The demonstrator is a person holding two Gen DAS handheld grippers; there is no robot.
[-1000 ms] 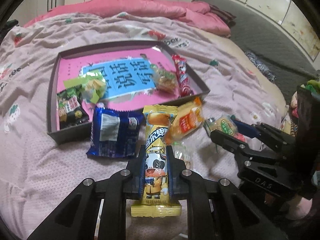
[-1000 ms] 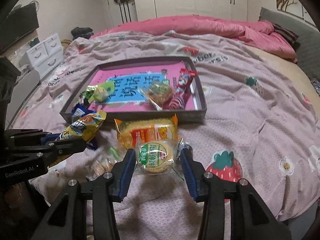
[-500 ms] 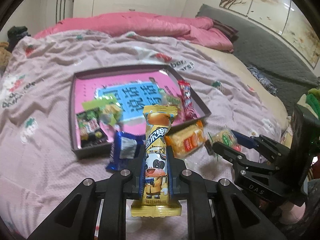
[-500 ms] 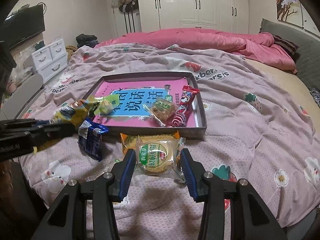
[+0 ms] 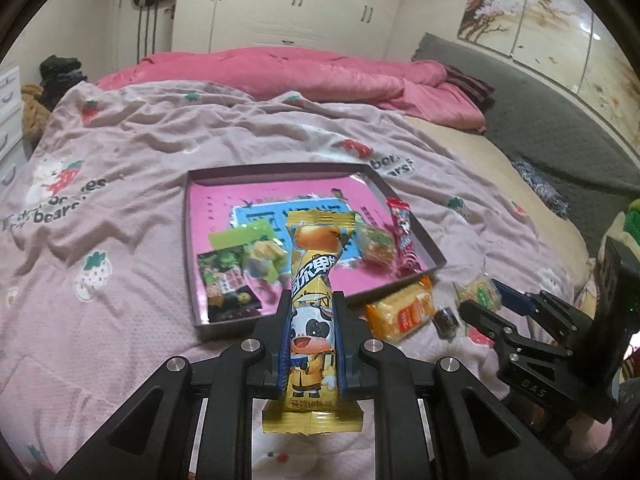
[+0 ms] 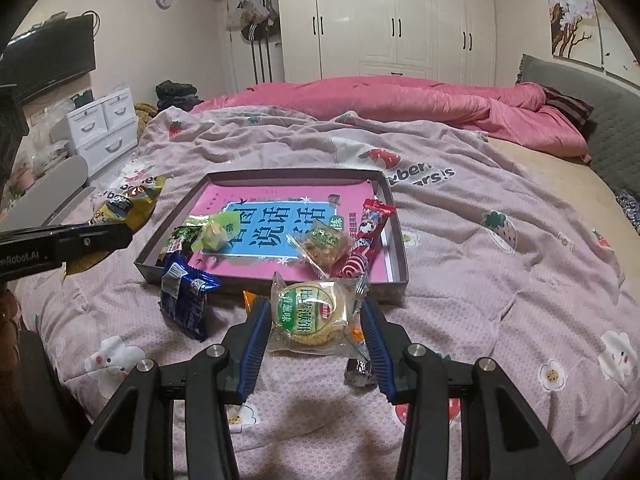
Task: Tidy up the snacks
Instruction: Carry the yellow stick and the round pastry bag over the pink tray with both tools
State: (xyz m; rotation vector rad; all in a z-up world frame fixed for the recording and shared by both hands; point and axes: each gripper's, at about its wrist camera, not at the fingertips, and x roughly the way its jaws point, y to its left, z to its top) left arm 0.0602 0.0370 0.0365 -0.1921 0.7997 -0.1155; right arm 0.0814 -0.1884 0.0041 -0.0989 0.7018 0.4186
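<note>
Left claw [image 5: 311, 344] clamping yellow candy packet [image 5: 316, 280], seemingly above tray [image 5: 192, 256]

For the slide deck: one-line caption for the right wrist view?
Right gripper holds a round cracker pack before the snack tray.

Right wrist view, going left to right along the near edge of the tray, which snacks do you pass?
Yellow snack bag in the left gripper → blue packet on the blanket → round green-label cracker pack in the right gripper → red candy stick in the tray.
</note>
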